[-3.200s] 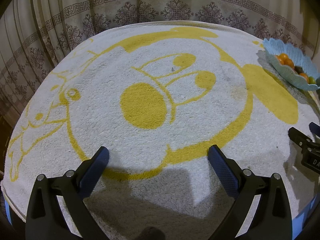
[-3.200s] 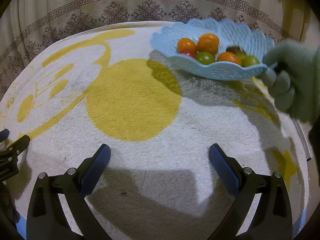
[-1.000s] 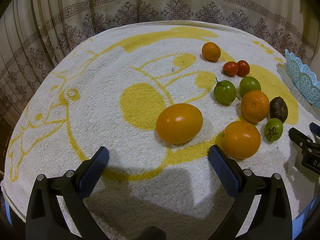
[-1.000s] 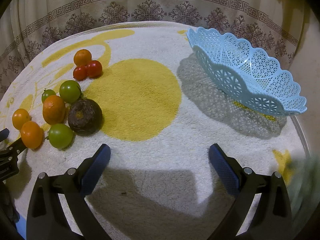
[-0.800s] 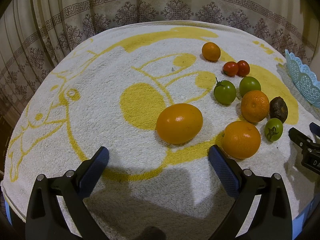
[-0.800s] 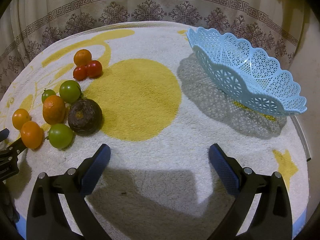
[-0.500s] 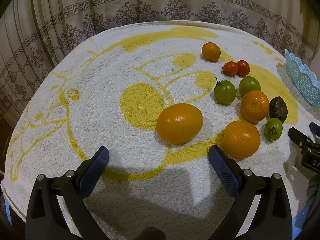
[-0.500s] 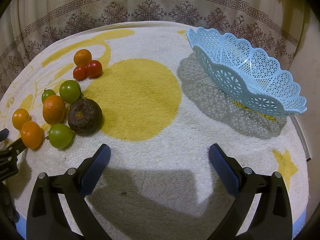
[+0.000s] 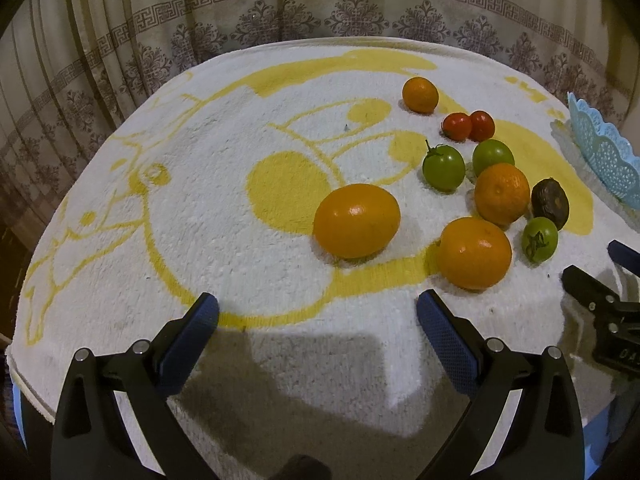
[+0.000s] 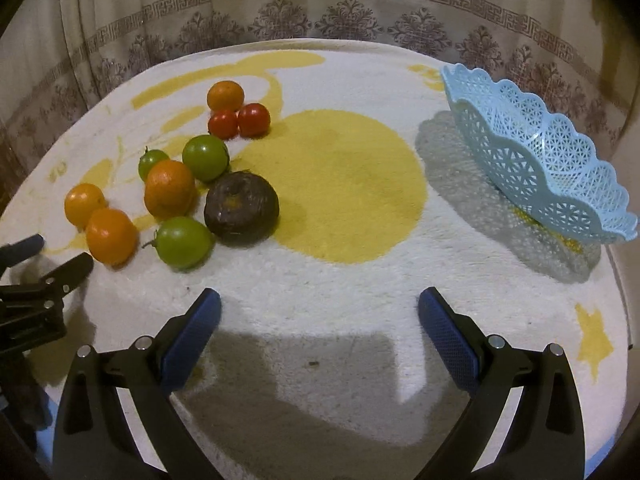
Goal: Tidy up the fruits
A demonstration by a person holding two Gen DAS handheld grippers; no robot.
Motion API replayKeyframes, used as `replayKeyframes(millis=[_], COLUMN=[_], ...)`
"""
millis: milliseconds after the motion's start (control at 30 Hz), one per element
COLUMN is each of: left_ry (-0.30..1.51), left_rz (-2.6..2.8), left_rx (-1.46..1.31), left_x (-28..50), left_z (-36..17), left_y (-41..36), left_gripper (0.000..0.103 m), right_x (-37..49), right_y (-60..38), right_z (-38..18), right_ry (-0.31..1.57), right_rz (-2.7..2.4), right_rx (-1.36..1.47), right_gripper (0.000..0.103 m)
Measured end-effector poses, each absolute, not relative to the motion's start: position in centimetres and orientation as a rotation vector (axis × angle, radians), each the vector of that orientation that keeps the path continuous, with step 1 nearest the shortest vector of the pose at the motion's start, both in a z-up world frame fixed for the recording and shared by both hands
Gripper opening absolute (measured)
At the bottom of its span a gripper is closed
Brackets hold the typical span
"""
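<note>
Both the left gripper and the right gripper share one build: black angular plastic arms, each carrying two round silver screws, ending in blue fingers with a fine cross-hatched grip texture on their inner faces.

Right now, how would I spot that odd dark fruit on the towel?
Find the big yellow circle on the white towel. At its left edge sits the dark fruit, touching the fruit cluster; it alone is brown and wrinkled, the others being orange, green or red.

Left claw and right claw both gape wide, empty.
</note>
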State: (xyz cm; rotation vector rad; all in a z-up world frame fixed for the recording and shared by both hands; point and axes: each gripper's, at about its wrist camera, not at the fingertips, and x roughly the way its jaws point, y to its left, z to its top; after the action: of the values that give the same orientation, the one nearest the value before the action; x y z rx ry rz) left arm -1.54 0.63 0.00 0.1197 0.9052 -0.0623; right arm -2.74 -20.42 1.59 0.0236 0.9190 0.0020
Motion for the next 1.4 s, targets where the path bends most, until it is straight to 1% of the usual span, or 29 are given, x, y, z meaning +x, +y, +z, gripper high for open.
replayKeyframes(millis=[1400], left_ry=[0.912], left_rz=[-0.068], left_rx=[0.107], left_x=[-1.42], left_z=[-0.14], left_y=[0.82], left_gripper=[0.098], right_x=[-2.62], right_y=[-20.27], right_z=[1.32], right_ry=[0.918], right_rz=[0.000], right_rx=[0.025], right_gripper=[0.101])
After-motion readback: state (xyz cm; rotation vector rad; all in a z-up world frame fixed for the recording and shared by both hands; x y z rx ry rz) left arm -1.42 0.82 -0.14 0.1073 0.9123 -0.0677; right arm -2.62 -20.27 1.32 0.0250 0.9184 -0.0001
